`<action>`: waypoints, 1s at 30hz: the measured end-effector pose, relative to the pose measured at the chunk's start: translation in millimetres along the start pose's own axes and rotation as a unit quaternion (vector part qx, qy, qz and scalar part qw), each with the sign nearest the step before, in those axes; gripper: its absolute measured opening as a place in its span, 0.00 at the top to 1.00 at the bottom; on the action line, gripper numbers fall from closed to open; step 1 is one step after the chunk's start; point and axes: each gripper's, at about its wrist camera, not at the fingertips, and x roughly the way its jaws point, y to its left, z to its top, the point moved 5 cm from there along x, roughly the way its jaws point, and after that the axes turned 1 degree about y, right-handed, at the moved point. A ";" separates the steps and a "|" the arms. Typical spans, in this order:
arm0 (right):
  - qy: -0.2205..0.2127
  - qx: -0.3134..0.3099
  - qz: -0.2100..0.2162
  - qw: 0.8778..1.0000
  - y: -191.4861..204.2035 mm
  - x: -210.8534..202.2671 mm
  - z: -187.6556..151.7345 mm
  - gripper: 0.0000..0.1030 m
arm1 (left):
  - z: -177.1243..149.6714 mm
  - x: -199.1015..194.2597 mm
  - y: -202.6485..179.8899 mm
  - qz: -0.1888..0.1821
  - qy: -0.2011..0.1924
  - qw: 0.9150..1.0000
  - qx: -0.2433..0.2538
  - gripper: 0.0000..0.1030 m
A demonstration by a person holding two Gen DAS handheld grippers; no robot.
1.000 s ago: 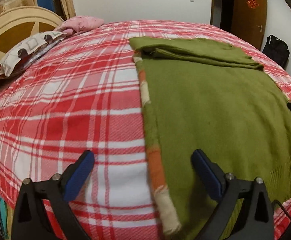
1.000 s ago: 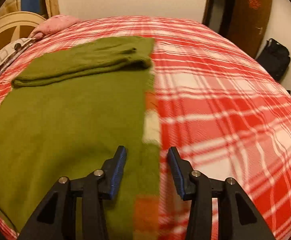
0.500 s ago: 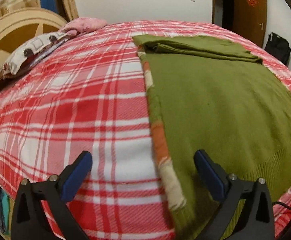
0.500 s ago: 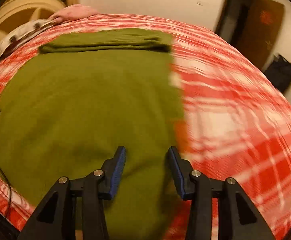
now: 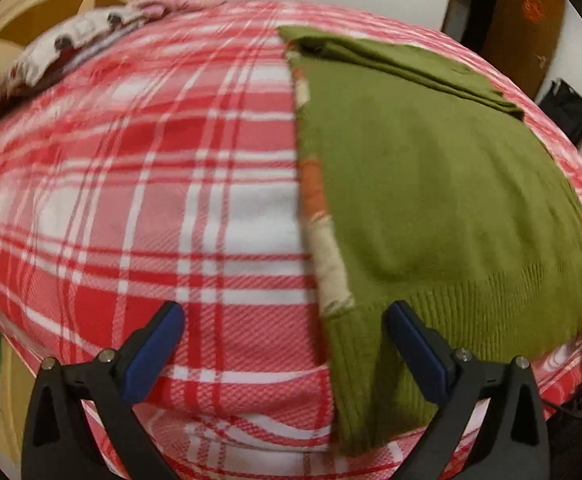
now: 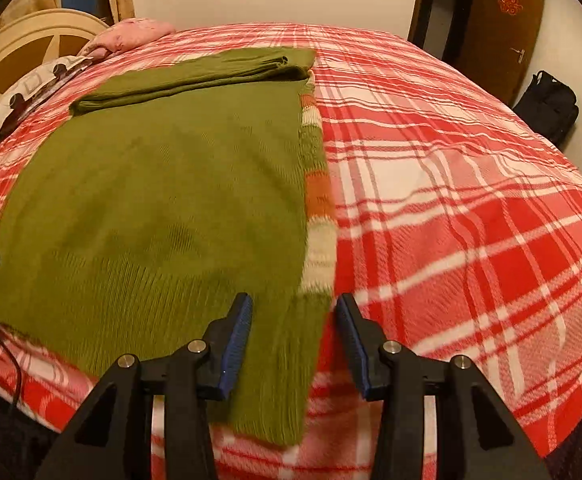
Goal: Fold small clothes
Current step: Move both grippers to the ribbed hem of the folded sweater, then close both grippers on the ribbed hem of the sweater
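An olive green sweater [image 5: 431, 184] lies flat on the red plaid bed [image 5: 131, 200], its sleeves folded across the far end [image 6: 195, 76]. A striped orange and cream band [image 5: 319, 216] runs along one side edge and shows along the other side too [image 6: 317, 200]. My left gripper [image 5: 285, 344] is open wide over the near left hem corner, which lies between the fingers close to the right one. My right gripper [image 6: 293, 340] hangs open over the near right hem corner, with ribbed hem [image 6: 283, 380] below the gap and no pad pressing on it.
A patterned pillow [image 6: 31, 92] and a pink cloth [image 6: 135, 34] lie by the cream headboard [image 6: 19, 56] at the far left. A black bag [image 6: 547, 104] stands by a brown door [image 6: 499, 20]. A thin black cable [image 6: 13, 364] hangs at the bed's near left edge.
Both grippers have drawn back toward the near edge of the bed, so the sweater's hem corners now sit between their fingers. The right gripper swung left over the green body, then returned right.
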 end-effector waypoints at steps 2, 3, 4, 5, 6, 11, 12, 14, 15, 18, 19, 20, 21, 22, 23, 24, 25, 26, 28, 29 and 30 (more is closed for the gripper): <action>0.000 0.010 0.019 1.000 -3.8 -3.2 -2.9 0.57 | -0.5 -3.9 -0.3 -0.005 -0.002 1.000 -0.002 0.00; 0.005 0.016 0.034 0.999 -4.6 -4.0 -5.0 0.57 | -1.8 -4.4 -1.9 -0.014 0.003 1.000 -0.003 0.02; 0.008 0.021 0.040 0.999 -4.8 -4.7 -7.7 0.57 | -4.3 -4.2 -4.0 -0.032 0.013 0.999 -0.007 0.03; 0.009 0.022 0.041 0.999 -4.9 -4.7 -9.4 0.57 | -6.2 -5.2 -5.5 -0.036 0.016 0.999 -0.007 0.04; 0.011 0.024 0.044 0.999 -5.0 -5.0 -10.3 0.57 | -8.3 -7.0 -7.3 -0.038 0.016 0.999 -0.004 0.06; 0.017 0.047 0.071 0.996 -8.0 -8.4 -14.9 0.59 | -16.2 -12.1 -15.6 -0.063 0.023 0.998 0.001 0.16; 0.019 0.048 0.073 0.996 -8.0 -8.9 -17.1 0.62 | -17.9 -13.0 -16.1 -0.063 0.025 0.998 0.001 0.18; 0.020 0.047 0.076 0.996 -8.0 -9.7 -20.3 0.64 | -24.2 -12.2 -21.8 -0.067 0.032 0.997 0.011 0.18; 0.022 0.047 0.078 0.996 -7.4 -9.8 -22.5 0.64 | -28.4 -13.0 -25.3 -0.064 0.033 0.997 0.017 0.18; 0.025 0.047 0.083 0.995 -6.4 -9.3 -26.3 0.65 | -35.2 -14.9 -34.3 -0.058 0.039 0.997 0.035 0.25; 0.025 0.047 0.083 0.995 -5.6 -9.5 -26.7 0.67 | -36.3 -15.2 -35.5 -0.058 0.041 0.997 0.036 0.29; 0.025 0.046 0.084 0.995 -4.5 -9.5 -26.9 0.68 | -35.6 -14.8 -35.1 -0.058 0.042 0.997 0.037 0.31; 0.025 0.045 0.086 0.995 -3.6 -9.1 -27.1 0.70 | -32.7 -13.0 -34.0 -0.057 0.043 0.997 0.037 0.37; 0.024 0.045 0.090 0.995 -2.5 -8.1 -27.4 0.71 | -32.9 -13.2 -32.7 -0.053 0.043 0.997 0.036 0.46; 0.024 0.046 0.091 0.995 -2.7 -7.1 -27.7 0.71 | -32.9 -14.5 -31.9 -0.050 0.043 0.997 0.036 0.51; 0.025 0.046 0.090 0.995 -3.1 -5.7 -28.3 0.73 | -33.0 -16.2 -32.0 -0.053 0.042 0.997 0.038 0.63; 0.025 0.047 0.090 0.995 -4.0 -5.5 -28.5 0.76 | -34.0 -18.0 -32.0 -0.057 0.044 0.997 0.040 0.76; 0.025 0.050 0.092 0.994 -5.5 -5.6 -28.5 0.77 | -34.6 -19.6 -33.8 -0.065 0.048 0.996 0.043 0.81; 0.024 0.062 0.101 0.993 -10.2 -5.8 -28.3 0.86 | -34.3 -22.0 -36.3 -0.074 0.048 0.995 0.048 0.90; 0.023 0.068 0.106 0.992 -12.5 -6.0 -28.6 0.88 | -34.0 -23.2 -37.2 -0.078 0.045 0.995 0.052 0.91; 0.020 0.074 0.113 0.991 -14.3 -6.5 -28.5 0.90 | -33.1 -24.2 -36.7 -0.084 0.044 0.994 0.053 0.93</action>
